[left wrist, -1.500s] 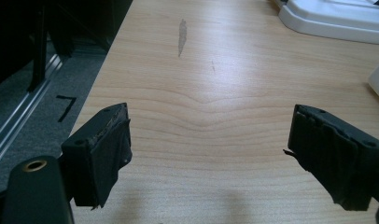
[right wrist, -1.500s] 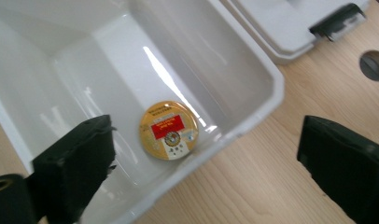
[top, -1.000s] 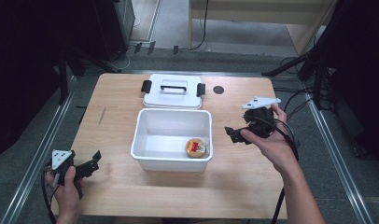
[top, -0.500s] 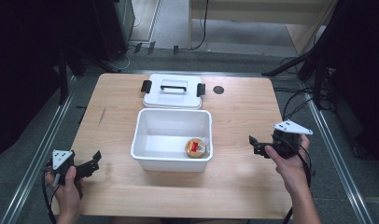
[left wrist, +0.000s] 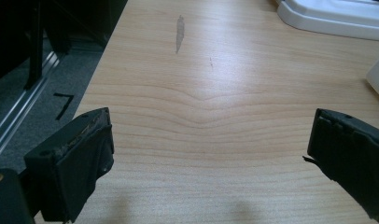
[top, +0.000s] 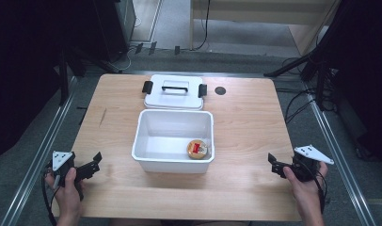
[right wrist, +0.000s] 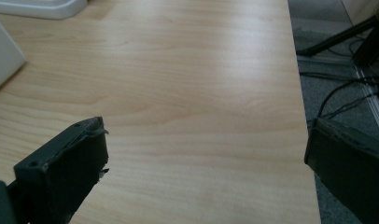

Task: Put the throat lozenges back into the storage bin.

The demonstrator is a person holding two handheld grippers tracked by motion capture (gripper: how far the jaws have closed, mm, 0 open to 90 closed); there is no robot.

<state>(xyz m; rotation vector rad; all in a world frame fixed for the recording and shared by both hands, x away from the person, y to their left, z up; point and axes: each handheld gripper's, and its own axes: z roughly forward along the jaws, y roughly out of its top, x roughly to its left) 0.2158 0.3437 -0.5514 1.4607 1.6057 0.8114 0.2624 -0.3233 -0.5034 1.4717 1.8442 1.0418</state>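
Resting at the table's near-left corner, the left tool [top: 90, 165] hasn't moved — jaws spread wide, nothing between them, bare wood ahead. Mid-table, the white bin [top: 173, 140] holds a round tin [top: 197, 149] at its near-right corner, the lid [top: 174, 92] lying just behind the bin. Since a second ago the right tool [top: 275, 165] has drawn back from beside the bin to the near-right edge — jaws wide apart, empty, with open table [top: 245, 122] between it and the bin.
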